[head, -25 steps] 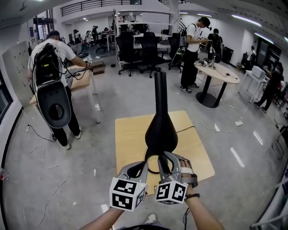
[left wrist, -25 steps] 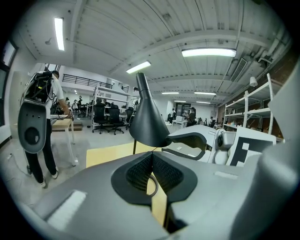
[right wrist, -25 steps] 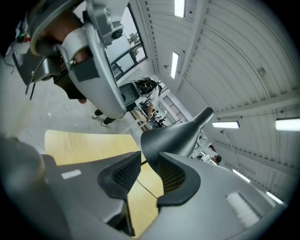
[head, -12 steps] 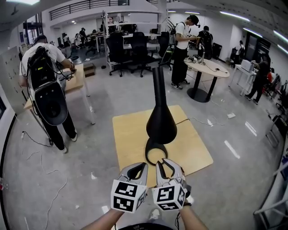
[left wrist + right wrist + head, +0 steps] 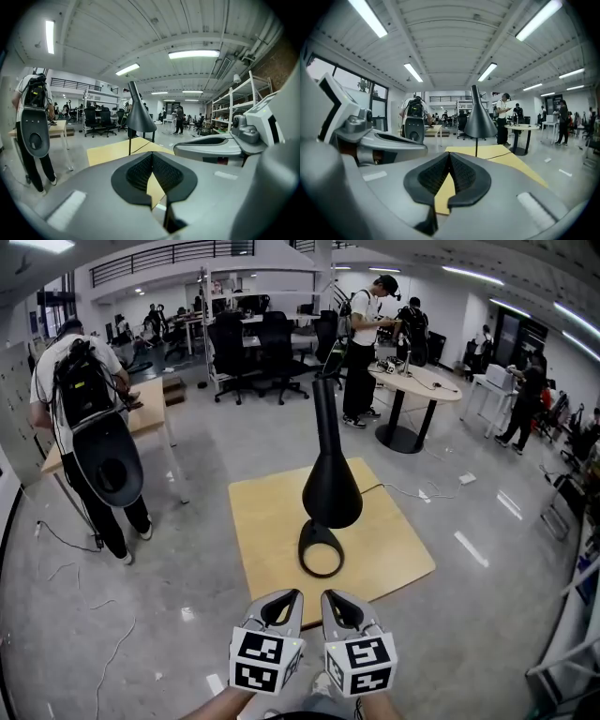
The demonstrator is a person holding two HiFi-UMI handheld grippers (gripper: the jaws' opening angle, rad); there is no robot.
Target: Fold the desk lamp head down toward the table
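Observation:
A black desk lamp stands on a small square wooden table (image 5: pixel 262 521). Its cone-shaped head (image 5: pixel 331 491) sits upright above a ring base (image 5: pixel 321 549), with the narrow neck (image 5: pixel 323 413) pointing up. My left gripper (image 5: pixel 292 595) and right gripper (image 5: pixel 329 595) hover side by side at the table's near edge, short of the base and touching nothing. Both are shut and empty. In the left gripper view the left gripper (image 5: pixel 151 155) has its pads together, with the lamp head (image 5: pixel 139 119) ahead. In the right gripper view the right gripper (image 5: pixel 449 154) is likewise shut, the lamp head (image 5: pixel 479 123) beyond it.
The lamp's cable (image 5: pixel 398 489) trails off the table to the right. A person with a backpack rig (image 5: pixel 89 418) stands at a wooden desk (image 5: pixel 150 413) on the left. Office chairs (image 5: pixel 272 348) and a round table (image 5: pixel 417 381) with people are farther back. Loose cables lie on the floor.
My right gripper has drawn back from the lamp's ring base toward me, rolled upright and closed its jaws. The ring base now shows in full. The left gripper stays about where it was.

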